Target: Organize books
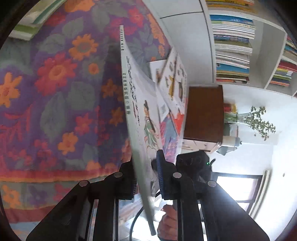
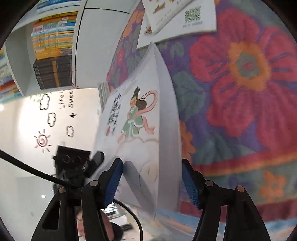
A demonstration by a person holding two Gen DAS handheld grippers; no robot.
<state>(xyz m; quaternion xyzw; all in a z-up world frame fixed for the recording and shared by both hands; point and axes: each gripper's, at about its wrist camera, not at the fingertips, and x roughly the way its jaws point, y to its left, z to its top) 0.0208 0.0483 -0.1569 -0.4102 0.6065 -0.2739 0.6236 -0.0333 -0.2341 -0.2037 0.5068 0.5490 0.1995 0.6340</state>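
illustrated book clamped by the left gripper, right gripper's jaws apart around it

in the left wrist view, a floral blanket [image 1: 55,89] in purple, red and orange is seen filling the left half of the picture. at its upper left corner a stack of green-edged books [image 1: 31,22] is laid on it. at the centre, a thin illustrated book [image 1: 135,103] is held edge-on above the blanket, its pale green spine turned to the left and its white cover, printed with a robed figure, turned to the right. the left gripper [image 1: 145,176] is closed on the lower part of this book: the pages are pinched between the two blue-padded fingers, with no gap seen. just right of the book, loose picture books [image 1: 174,79] are spread on the blanket. further right a dark wooden box [image 1: 204,113] is seen, then a white bookshelf [image 1: 267,46] packed with books, and a vase with green sprigs [image 1: 254,120].

in the right wrist view, the same book is shown with its cover facing left. the right gripper [image 2: 152,178] is parted around the book's lower edge; the left blue pad [image 2: 115,181] is seen against the cover, while the right pad [image 2: 191,183] is kept off the page edges, so nothing is clamped there. at the top, other white books [image 2: 182,16] are laid on the blanket.
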